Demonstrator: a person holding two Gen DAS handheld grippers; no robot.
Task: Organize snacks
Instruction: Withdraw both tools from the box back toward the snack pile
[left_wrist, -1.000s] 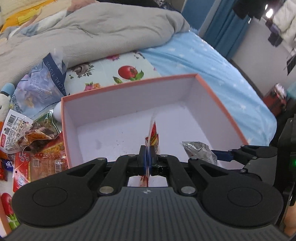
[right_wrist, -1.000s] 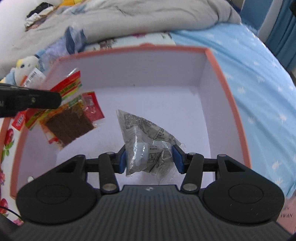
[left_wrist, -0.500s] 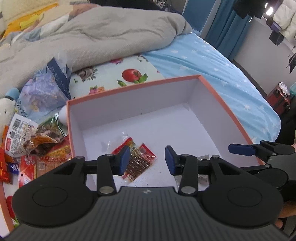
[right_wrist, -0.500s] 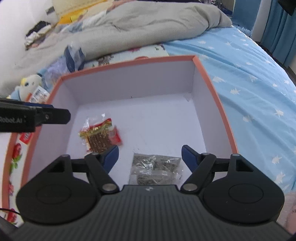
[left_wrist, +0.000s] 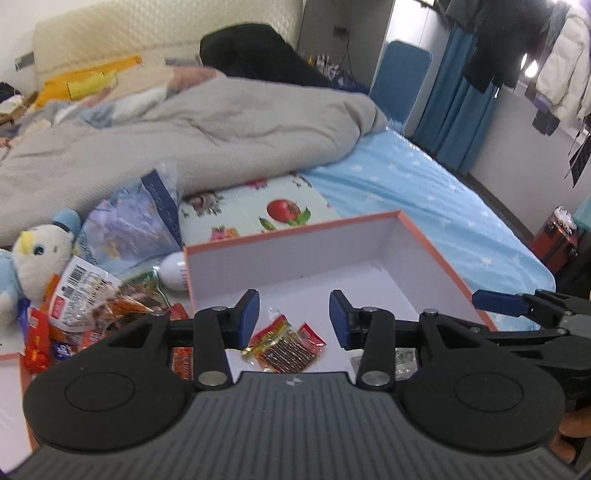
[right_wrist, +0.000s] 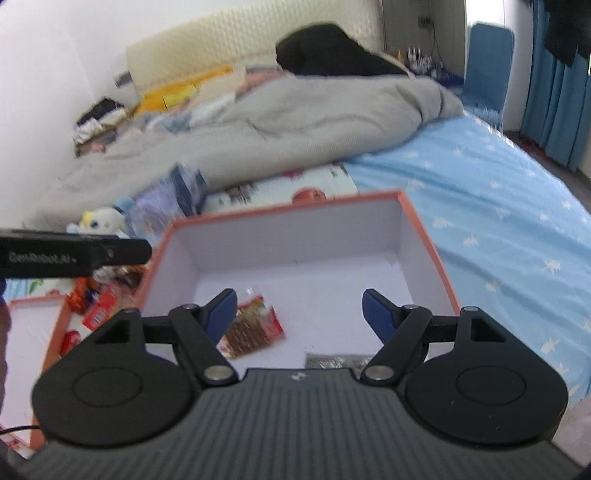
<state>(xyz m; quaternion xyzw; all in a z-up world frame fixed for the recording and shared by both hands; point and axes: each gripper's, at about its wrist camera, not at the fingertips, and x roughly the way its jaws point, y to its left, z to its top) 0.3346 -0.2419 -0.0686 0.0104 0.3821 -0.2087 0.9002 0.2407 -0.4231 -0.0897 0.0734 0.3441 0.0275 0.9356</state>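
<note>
I see both grippers' fingers spread, left (left_wrist: 293, 314) and right (right_wrist: 299, 308), gripping nothing above the box (left_wrist: 413, 240)

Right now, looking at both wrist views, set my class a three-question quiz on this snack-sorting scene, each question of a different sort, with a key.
1. True or false: the red-and-yellow snack packet with a brown window lies inside the orange-rimmed white box.
2. Multiple choice: the left tongs are A) shut on a packet, B) open and holding nothing, C) out of view.
3. Fill in: the silver crinkled foil packet lies in the box on the ____ side of the red-and-yellow packet, as the right wrist view shows it.

Key: 1 true; 2 B; 3 right.
</note>
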